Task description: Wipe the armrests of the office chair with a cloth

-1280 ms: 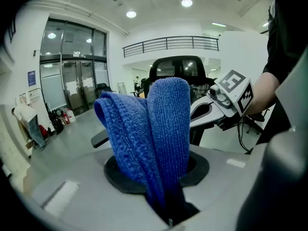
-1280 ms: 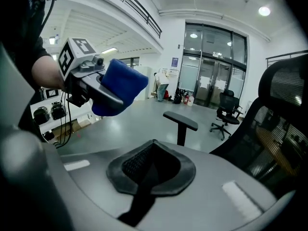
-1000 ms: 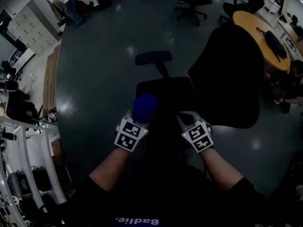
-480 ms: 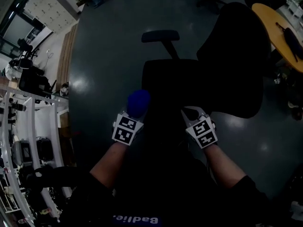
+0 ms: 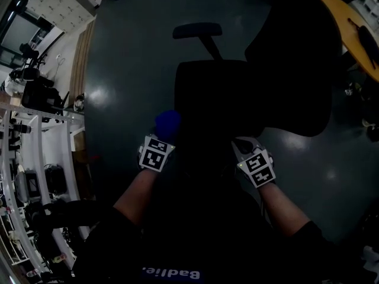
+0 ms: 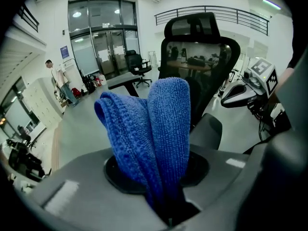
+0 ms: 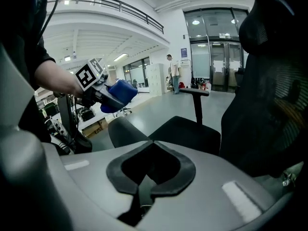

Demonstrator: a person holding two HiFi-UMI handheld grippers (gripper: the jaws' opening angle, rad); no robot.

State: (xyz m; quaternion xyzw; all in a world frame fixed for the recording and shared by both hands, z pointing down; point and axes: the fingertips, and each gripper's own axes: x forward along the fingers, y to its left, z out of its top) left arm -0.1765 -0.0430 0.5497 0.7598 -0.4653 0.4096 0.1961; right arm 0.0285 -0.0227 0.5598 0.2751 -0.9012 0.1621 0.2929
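The black office chair (image 5: 210, 99) stands in front of me, its backrest (image 5: 293, 64) to the right and its far armrest (image 5: 198, 31) beyond the seat. My left gripper (image 5: 160, 144) is shut on a folded blue cloth (image 5: 167, 125), which stands up out of its jaws (image 6: 163, 114) at the seat's near left edge. My right gripper (image 5: 244, 145) is shut with nothing in it, near the seat's front right. A grey rounded armrest pad (image 6: 207, 131) lies between the two grippers (image 7: 125, 129). The right gripper view shows the far armrest (image 7: 195, 92) on its post.
White shelving and desks with equipment (image 5: 35, 129) line the left side. A round wooden table (image 5: 355, 28) stands at the upper right behind the chair. The floor (image 5: 130, 58) is dark and glossy. A person (image 6: 57, 78) stands far off near lockers.
The head view has tilted down and the chair now sits higher in the frame. Both grippers have drawn slightly back toward me, and the left one still holds the cloth.
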